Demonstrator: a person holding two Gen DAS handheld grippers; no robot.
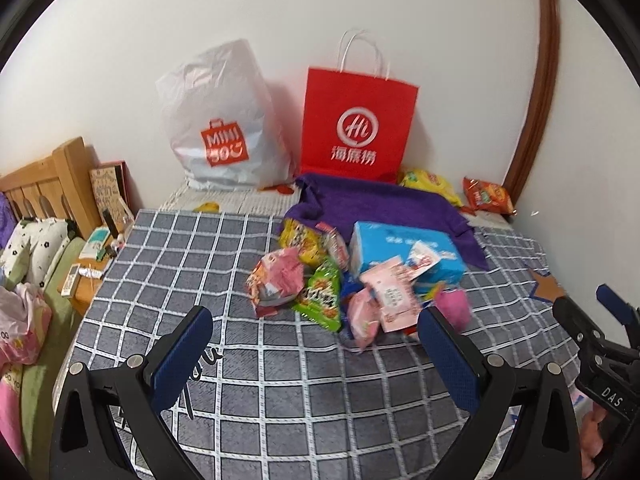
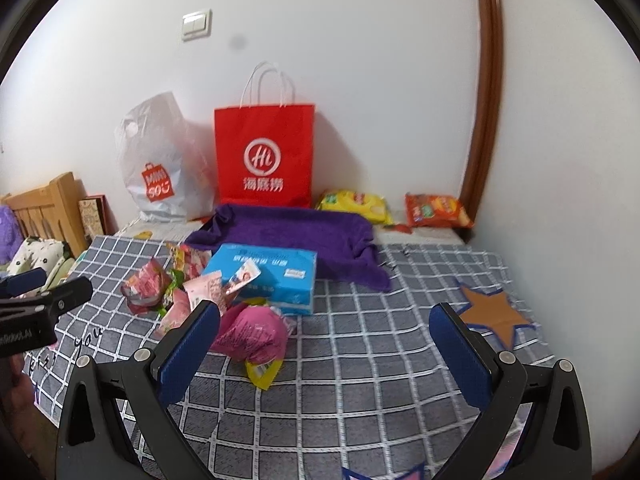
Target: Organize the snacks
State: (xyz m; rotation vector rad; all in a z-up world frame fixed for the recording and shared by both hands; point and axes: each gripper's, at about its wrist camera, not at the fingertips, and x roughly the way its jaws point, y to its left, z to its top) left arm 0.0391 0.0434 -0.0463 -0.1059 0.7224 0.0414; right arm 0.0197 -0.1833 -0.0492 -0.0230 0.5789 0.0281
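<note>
A pile of snack packets lies on the grey checked bed cover [image 1: 280, 380]: a blue box [image 1: 404, 248] [image 2: 268, 276], a green packet [image 1: 320, 296], a pink-red packet [image 1: 276, 280] and a magenta packet [image 2: 252, 332]. A purple towel [image 1: 372, 200] [image 2: 304, 232] lies behind the pile. A yellow packet [image 2: 356, 204] and an orange packet [image 2: 436, 210] lie by the wall. My left gripper [image 1: 316, 332] is open and empty, short of the pile. My right gripper [image 2: 326, 320] is open and empty, right of the magenta packet.
A red paper bag [image 1: 356, 128] [image 2: 264, 156] and a white plastic bag [image 1: 224, 124] [image 2: 164, 168] stand against the wall. A wooden headboard [image 1: 48, 184] and a bedside shelf with small items are at the left. A cardboard star [image 2: 492, 312] lies at the right.
</note>
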